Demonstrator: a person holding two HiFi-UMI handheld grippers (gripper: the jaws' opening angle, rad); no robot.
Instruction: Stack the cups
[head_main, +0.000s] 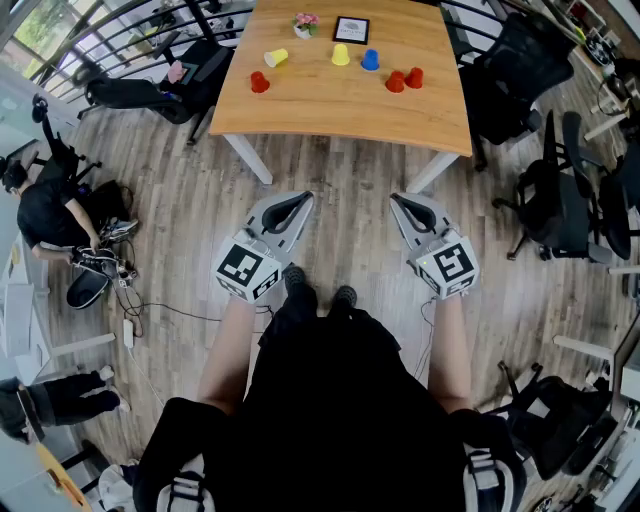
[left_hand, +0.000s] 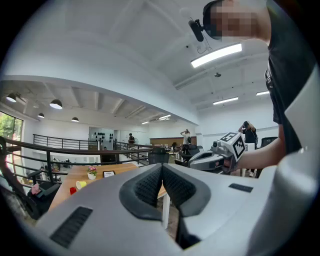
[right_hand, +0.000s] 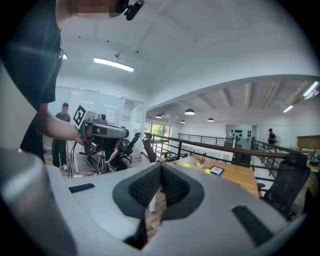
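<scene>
Standing on a wood floor (head_main: 350, 230), a person (head_main: 320, 400) holds both grippers out ahead, side by side and well short of the table (head_main: 350, 120). The left gripper (head_main: 300, 200) is closed, its ribbed pads (left_hand: 149, 186) meeting at the tip with nothing between them. The right gripper (head_main: 400, 200) is closed in the same way, pads (right_hand: 145, 189) together and empty. Each gripper view catches the other gripper off to the side, held in a bare forearm. Off to the left, a second person (head_main: 45, 215) in black crouches on the floor beside some cables.

Beyond the grippers comes the table's near edge on white legs. All six cups sit on the tabletop, spread out across its far half. A lone red cup (head_main: 259, 82) is near the left edge. Behind it and a little to the right, a tipped cup (head_main: 276, 58), yellow, lies on its side. Right of the middle, a red pair (head_main: 405, 79) stands with the two cups just beside each other. Farther back, near the middle, a yellow cup (head_main: 341, 54) and a blue cup (head_main: 370, 60) stand close together, the blue one to the right. At the far edge are a flower pot (head_main: 305, 24) and, to its right, a frame (head_main: 351, 29). Black chairs (head_main: 520, 60) stand off the table's right side, and a railing (head_main: 120, 30) runs past its left corner.
</scene>
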